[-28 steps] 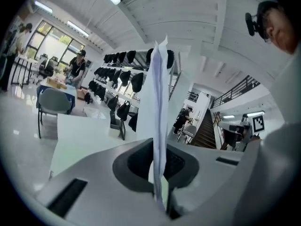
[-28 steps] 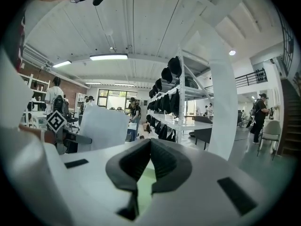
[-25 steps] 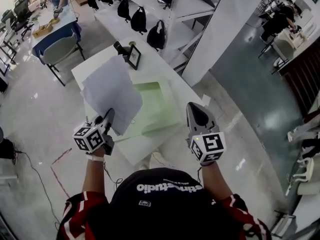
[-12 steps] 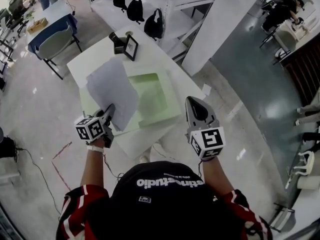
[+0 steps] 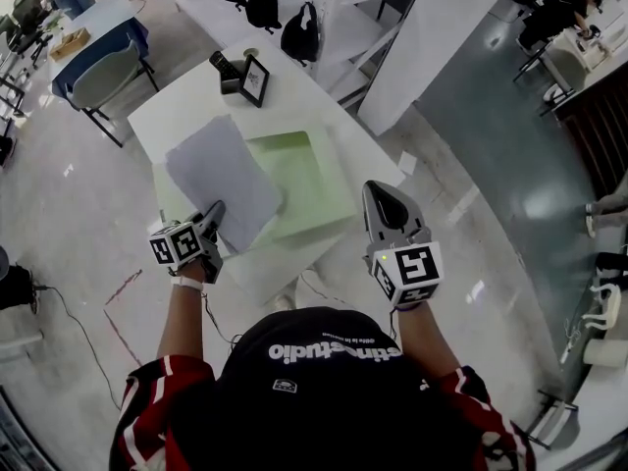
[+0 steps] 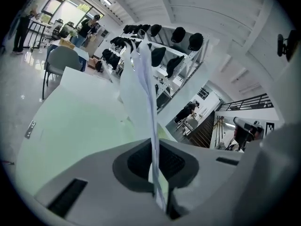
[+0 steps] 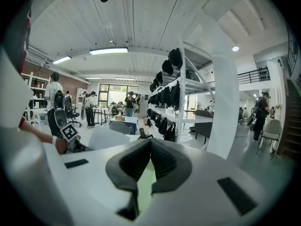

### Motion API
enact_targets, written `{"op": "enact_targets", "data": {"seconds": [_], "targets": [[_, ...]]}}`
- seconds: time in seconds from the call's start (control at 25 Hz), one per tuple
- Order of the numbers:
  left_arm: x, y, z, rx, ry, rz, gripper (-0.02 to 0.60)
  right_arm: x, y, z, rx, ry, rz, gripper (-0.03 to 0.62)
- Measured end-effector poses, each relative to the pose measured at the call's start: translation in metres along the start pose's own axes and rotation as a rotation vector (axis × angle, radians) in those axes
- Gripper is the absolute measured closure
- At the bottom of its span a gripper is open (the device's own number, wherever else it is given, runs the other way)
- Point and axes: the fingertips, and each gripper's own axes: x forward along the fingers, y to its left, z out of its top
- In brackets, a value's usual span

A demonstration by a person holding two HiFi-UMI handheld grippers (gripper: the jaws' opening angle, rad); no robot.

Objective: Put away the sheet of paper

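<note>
A white sheet of paper (image 5: 221, 177) hangs tilted over the left half of an open pale-green folder (image 5: 306, 175) on the white table (image 5: 191, 106). My left gripper (image 5: 213, 216) is shut on the sheet's near corner. In the left gripper view the paper (image 6: 141, 74) runs edge-on from between the pads (image 6: 165, 166), with the folder (image 6: 80, 121) underneath. My right gripper (image 5: 379, 194) hovers over the table's near right corner, apart from the folder. Its jaws (image 7: 149, 142) are shut with nothing between them, and it looks toward the paper (image 7: 110, 138).
A small framed picture (image 5: 255, 78) and a black object (image 5: 223, 65) stand at the table's far end. Shelves with black bags (image 5: 299, 37) are behind, with a white column (image 5: 422, 37) at the right. A grey chair (image 5: 98, 81) is at the left and a cable (image 5: 69, 346) lies on the floor.
The sheet has sunk lower and flatter over the folder, still pinched by my left gripper. The right gripper has stayed at the table's near right corner.
</note>
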Motion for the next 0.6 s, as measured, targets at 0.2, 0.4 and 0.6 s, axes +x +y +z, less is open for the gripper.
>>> {"op": "enact_targets", "data": {"seconds": [0.2,0.4,0.6], "targets": [[0.008,0.017,-0.020,-0.015,0.047,0.029,0.575,-0.003,-0.001,-0.004,0.003,0.006,0.006,0.595],[0.012,0.026,-0.034,-0.040,0.083,0.035,0.575,-0.003,-0.002,-0.009,0.019,0.015,0.004,0.595],[0.017,0.035,-0.046,-0.066,0.123,0.054,0.575,-0.002,-0.005,-0.010,0.024,0.016,0.004,0.595]]}}
